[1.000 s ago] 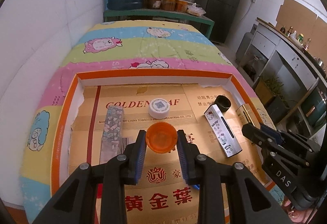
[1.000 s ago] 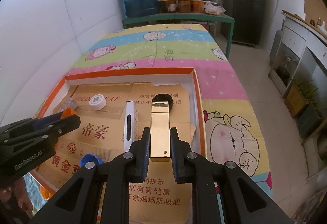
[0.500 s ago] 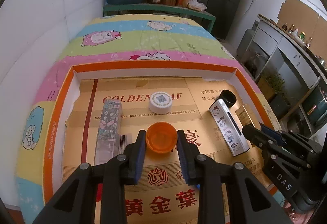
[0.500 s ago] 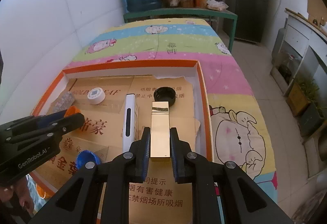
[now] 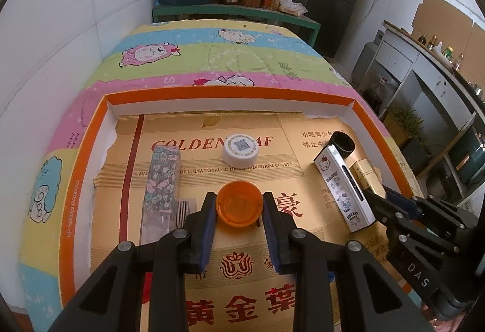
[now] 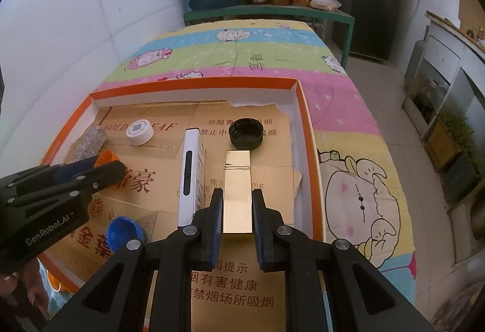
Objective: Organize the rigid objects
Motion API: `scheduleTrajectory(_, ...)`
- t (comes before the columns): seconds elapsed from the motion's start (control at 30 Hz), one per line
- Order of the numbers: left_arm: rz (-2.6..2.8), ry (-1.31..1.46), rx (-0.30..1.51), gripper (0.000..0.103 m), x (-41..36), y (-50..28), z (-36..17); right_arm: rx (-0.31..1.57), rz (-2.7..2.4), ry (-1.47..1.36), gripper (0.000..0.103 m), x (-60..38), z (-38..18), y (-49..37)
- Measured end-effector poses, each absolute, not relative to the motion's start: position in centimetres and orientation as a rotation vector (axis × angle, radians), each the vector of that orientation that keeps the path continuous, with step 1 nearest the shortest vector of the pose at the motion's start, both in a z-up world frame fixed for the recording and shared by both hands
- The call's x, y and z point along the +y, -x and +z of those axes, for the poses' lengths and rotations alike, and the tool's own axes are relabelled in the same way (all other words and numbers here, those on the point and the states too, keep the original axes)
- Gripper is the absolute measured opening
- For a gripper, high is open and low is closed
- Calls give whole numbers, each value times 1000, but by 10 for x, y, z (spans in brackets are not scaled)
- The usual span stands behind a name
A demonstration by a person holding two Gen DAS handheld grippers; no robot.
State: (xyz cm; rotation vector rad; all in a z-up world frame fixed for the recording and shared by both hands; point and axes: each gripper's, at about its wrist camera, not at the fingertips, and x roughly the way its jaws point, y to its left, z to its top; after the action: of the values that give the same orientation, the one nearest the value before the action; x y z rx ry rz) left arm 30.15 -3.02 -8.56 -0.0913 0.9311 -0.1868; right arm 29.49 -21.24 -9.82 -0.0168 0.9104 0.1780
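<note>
left tool (image 5: 239, 207) still clamping orange cap (image 5: 239, 203), right tool (image 6: 233, 207) still gripping gold box (image 6: 237, 192), both unmoved within orange tray (image 5: 230, 92)

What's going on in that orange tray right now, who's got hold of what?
Both handheld grippers are loaded over the orange tray. The left gripper is shut on the orange cap; the right gripper is shut on the gold box, just behind the black cap. The white cap, floral box, Hello Kitty box and blue cap lie loose on the cardboard lining.
</note>
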Motion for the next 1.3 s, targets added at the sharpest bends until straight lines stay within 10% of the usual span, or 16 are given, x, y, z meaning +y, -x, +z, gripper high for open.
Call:
scheduleTrajectory(0.4, -207, 99, 907, 52, -28, -297, -78, 868, 166, 9, 27, -216, -90, -287)
scheduleTrajectory(1.3, -197, 127, 856, 52, -1, -243, -48, 819, 149, 6, 27, -209, -57, -240)
